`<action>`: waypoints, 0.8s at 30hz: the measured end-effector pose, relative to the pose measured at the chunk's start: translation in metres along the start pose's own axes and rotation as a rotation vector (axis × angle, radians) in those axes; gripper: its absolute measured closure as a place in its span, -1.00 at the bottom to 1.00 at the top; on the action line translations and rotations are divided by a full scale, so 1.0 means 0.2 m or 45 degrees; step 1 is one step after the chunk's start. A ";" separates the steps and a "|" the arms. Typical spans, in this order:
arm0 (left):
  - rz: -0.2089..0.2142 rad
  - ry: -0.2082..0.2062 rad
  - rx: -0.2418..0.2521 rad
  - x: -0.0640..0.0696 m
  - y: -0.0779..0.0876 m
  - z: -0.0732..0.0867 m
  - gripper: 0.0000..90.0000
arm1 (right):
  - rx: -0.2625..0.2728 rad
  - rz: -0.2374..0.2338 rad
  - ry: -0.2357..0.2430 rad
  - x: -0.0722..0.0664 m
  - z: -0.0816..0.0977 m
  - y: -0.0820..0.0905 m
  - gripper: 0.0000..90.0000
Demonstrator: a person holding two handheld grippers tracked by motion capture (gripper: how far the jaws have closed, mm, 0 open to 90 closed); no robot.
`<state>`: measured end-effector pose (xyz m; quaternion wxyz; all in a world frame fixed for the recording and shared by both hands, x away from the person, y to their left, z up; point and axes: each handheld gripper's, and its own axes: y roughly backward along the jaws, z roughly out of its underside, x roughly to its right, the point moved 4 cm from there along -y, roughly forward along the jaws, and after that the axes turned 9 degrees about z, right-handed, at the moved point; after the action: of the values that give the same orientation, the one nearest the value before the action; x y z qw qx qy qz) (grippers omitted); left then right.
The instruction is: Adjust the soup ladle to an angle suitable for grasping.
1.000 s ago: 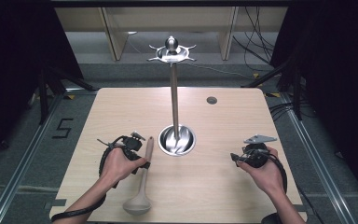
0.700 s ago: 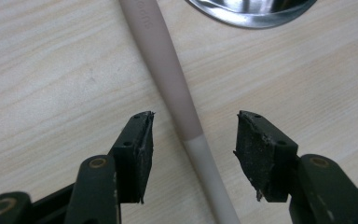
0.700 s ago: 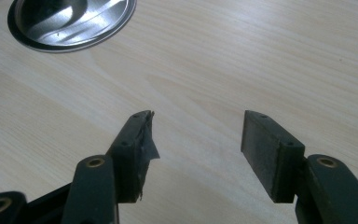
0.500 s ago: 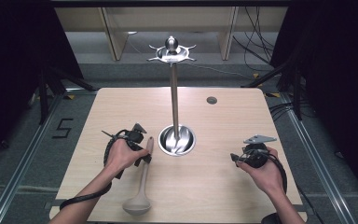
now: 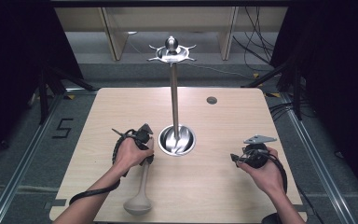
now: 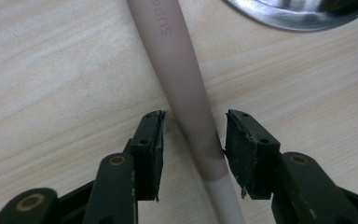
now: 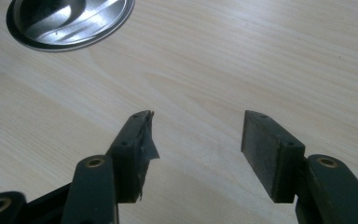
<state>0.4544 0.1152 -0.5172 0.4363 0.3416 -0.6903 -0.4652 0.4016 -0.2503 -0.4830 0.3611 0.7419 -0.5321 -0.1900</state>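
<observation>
Pale wood table (image 5: 223, 186) carries a steel stand (image 5: 178, 140) whose round base sits mid-table; just left of that base the left hand (image 5: 129, 154) tips the left gripper (image 6: 193, 135) down over the beige ladle (image 5: 142, 186), jaws parted on either side of its handle, not yet clamped. Right of the base and well apart from it, the right hand (image 5: 261, 170) rests low, holding the right gripper (image 7: 196, 140) spread wide over bare wood, pointing toward the base

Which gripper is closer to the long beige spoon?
Left. The left gripper has its open jaws on either side of the spoon handle. The right gripper is across the table, over bare wood.
</observation>
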 end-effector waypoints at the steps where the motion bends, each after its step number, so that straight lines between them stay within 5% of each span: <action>1: -0.010 -0.016 -0.033 -0.01 0.00 0.00 0.26 | -0.008 -0.002 -0.018 0.00 0.00 0.00 -0.02; 3: -0.012 -0.004 0.008 0.00 -0.01 0.00 0.27 | -0.008 0.000 -0.011 0.00 0.00 0.00 -0.02; 4: -0.019 -0.013 -0.035 0.00 0.00 0.00 0.28 | -0.007 0.000 -0.011 0.00 0.00 0.00 -0.02; 13: -0.075 -0.031 -0.039 0.04 -0.01 0.00 0.43 | 0.006 -0.001 0.013 0.00 0.00 0.00 -0.02; 19: 0.037 0.006 -0.005 0.02 0.00 0.02 0.54 | -0.007 -0.009 -0.013 0.00 0.00 0.00 -0.02; 24: 0.087 -0.027 0.025 0.03 0.03 0.05 0.63 | -0.008 -0.005 -0.015 0.00 0.00 0.00 -0.02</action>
<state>0.4417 0.1157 -0.5116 0.4413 0.3171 -0.7108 -0.4467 0.4017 -0.2508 -0.4830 0.3598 0.7406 -0.5323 -0.1967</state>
